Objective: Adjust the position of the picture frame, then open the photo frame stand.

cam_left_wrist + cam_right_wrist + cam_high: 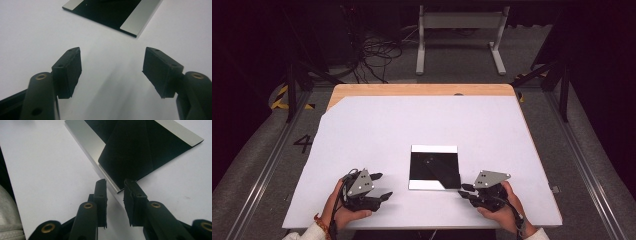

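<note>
While both grippers rest low on the white sheet [377, 125] covering the table, a flat, nearly square plate [434, 167] lies between them, a little right of centre and towards the near edge. It lies flat with its edges squared to the table's edges — a pale silvery strip runs along its far edge and another along its near edge, so those strips lie left to right; with sides so nearly equal, no long axis stands out. Its middle is glossy black.

At the near left, the left gripper [384, 186] points right towards the plate's left side, just short of it, jaws spread wide with only bare sheet between them. In the left gripper view the plate [112, 15] sits beyond the fingertips, apart from them.

At the near right, the right gripper [464, 190] points left at the plate's near right corner. Its jaws stand narrowly parted — the corner [120, 188] lies right at the gap between the tips, with neither pad visibly pressing on it.
</note>
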The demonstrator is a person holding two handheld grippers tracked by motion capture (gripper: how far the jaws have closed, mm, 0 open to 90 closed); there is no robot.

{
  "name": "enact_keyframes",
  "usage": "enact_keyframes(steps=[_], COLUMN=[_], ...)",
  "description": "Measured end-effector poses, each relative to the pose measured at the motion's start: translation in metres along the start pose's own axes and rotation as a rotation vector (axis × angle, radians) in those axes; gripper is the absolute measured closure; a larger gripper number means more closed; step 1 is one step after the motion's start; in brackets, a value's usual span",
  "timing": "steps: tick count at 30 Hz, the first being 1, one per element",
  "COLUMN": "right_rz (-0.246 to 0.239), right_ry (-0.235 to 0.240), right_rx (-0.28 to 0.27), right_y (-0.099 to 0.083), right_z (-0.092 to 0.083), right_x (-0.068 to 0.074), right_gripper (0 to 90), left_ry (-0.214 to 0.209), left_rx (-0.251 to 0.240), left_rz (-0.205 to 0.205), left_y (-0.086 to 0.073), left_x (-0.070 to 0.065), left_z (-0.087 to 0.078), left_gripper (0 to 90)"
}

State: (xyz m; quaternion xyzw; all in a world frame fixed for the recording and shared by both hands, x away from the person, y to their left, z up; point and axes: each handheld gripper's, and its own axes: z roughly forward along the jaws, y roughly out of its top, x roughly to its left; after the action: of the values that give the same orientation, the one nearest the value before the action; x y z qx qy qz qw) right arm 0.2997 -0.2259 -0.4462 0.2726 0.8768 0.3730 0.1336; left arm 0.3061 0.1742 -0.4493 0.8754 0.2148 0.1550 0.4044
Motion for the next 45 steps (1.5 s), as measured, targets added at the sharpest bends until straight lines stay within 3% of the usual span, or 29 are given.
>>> enact_keyframes(steps=[7,10,19,29,32,36,45], right_rz=[0.009,0.018,0.022,0.041,0.039,0.063,0.049], right_ry=[-0.007,-0.01,-0.022,0.003,0.001,0.018,0.037], right_rx=[0.002,0.001,0.015,0.029,0.043,0.046,0.079], right_y=[-0.001,-0.001,0.0,0.0,-0.002,-0.002,0.0], right_z=[-0.004,-0.005,-0.006,-0.007,-0.006,-0.004,0.003], right_x=[-0.003,-0.004,-0.005,-0.007,-0.008,-0.009,-0.004], right_gripper=[71.7,71.7,71.2,67.0,65.4,64.7,63.7], left_ry=[0.012,0.013,0.021,0.034,0.062,0.048,0.03], left_rx=[-0.007,-0.013,0.004,0.007,0.035,0.041,0.061], left_rz=[-0.031,-0.064,-0.044,-0.042,-0.05,-0.054,-0.029], left_y=[-0.01,-0.013,-0.018,-0.017,-0.015,-0.013,-0.009], left_x=[0.008,0.012,0.009,0.007,0.007,0.005,0.002], left_z=[-0.008,-0.009,-0.012,-0.013,-0.009,-0.004,0.004], left_gripper=[26.9,26.2,25.9,25.6,26.1,26.0,25.4])
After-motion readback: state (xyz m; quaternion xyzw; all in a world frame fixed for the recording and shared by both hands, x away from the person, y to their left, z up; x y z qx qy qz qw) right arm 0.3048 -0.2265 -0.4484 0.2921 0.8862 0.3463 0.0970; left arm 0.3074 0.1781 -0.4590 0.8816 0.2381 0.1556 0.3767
